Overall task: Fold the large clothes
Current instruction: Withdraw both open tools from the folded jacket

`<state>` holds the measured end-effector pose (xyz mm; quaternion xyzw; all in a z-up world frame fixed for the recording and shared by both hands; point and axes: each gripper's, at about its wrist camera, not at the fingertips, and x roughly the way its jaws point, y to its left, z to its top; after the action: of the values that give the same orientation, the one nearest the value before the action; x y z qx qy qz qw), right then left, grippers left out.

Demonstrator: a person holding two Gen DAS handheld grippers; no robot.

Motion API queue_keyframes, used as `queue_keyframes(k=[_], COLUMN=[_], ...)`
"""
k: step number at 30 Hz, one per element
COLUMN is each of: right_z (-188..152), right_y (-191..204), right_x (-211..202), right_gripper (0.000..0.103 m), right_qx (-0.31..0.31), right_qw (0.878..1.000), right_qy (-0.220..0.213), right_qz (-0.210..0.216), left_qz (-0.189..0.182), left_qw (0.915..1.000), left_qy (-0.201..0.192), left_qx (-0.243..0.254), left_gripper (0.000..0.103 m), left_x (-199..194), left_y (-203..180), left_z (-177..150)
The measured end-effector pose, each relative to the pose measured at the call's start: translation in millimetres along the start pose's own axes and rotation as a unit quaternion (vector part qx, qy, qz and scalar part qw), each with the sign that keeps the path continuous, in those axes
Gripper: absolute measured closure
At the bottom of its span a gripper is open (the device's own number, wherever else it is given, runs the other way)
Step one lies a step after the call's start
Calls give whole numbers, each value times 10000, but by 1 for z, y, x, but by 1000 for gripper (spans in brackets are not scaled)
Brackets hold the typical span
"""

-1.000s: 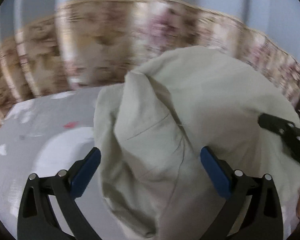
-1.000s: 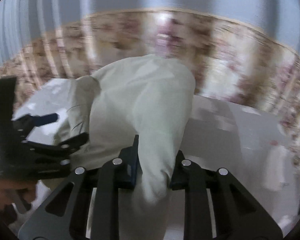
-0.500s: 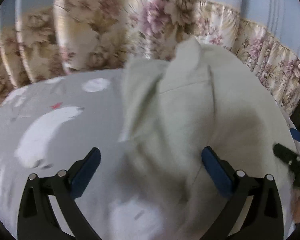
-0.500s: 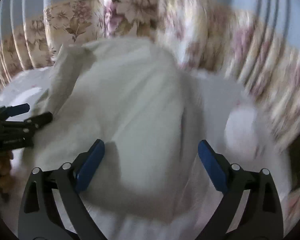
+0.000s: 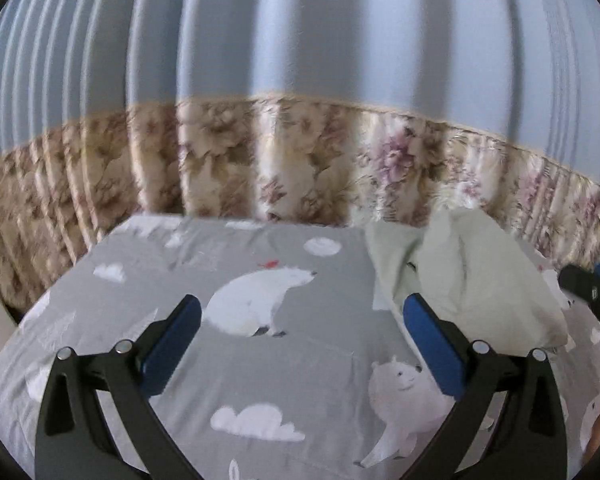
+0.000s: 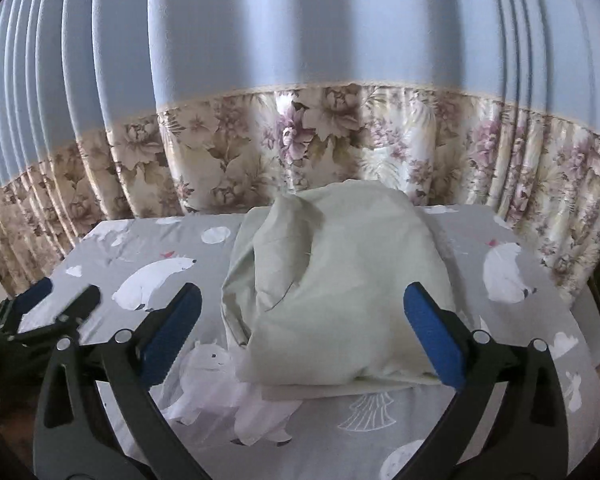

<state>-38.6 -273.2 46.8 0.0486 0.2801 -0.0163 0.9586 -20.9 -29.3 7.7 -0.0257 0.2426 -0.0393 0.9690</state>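
Note:
A pale green garment [image 6: 336, 288] lies in a loose folded heap on the grey polar-bear bedsheet [image 6: 512, 344], straight ahead of my right gripper [image 6: 300, 332], which is open, empty and held back from it. In the left wrist view the garment [image 5: 460, 276] lies at the right, beyond the right finger. My left gripper [image 5: 300, 336] is open and empty above bare sheet [image 5: 284, 372]. The left gripper also shows at the left edge of the right wrist view [image 6: 56, 304]. The right gripper's tip shows at the right edge of the left wrist view [image 5: 588, 284].
A curtain hangs behind the bed, blue above [image 6: 300, 32] and floral below [image 6: 340, 148]. The sheet's far edge runs along the curtain. The bed's left edge [image 5: 32, 312] and right edge [image 6: 592, 312] drop away.
My right gripper let go of the garment and opened. Both grippers drew back from it. The garment dropped into a heap on the sheet, and my left gripper swung to the left.

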Motion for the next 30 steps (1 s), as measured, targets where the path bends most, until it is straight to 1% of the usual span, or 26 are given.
queue_keyframes(k=[1,2,4,6,8,10,14,17,20,24,30], right_z=[-6,-9,-18,-23,-31,-34,-34,-33,-30,-26,-24], right_y=[4,5,11,14,13,13,11,7,3,-6,-13], right_x=[1,4,10,14,17,23,25,25,23,22,24], right_gripper=[3,3,3,3,3,3,3,3,3,3,3], right_qx=[-97,-116,-241,-415,-483,-531,-535,-483,-483,-326,-240], right_qw=[9999,9999,9994,9987,9981,9976,9975,9977,9976,9985,9986], right_qy=[59,111,250,270,243,315,329,291,233,233,271], right_qz=[-1,-35,12,-136,-285,-315,-334,-373,-432,-380,-379], left_qz=[-59,-30,104,182,139,94,70,161,111,130,92], left_qw=[10000,10000,9999,9997,9996,9995,9990,9984,9986,9986,9988], left_qy=[2,-20,-7,29,70,100,125,99,77,56,123], left_qx=[-48,-81,30,177,237,275,415,541,507,519,467], left_gripper=[1,1,1,1,1,1,1,1,1,2,1], left_x=[-2,-2,3,6,8,9,10,12,11,11,12], left_y=[2,3,-1,-5,-7,-9,-15,-18,-18,-18,-16], left_z=[-4,-7,-11,-15,-17,-18,-22,-25,-25,-24,-24])
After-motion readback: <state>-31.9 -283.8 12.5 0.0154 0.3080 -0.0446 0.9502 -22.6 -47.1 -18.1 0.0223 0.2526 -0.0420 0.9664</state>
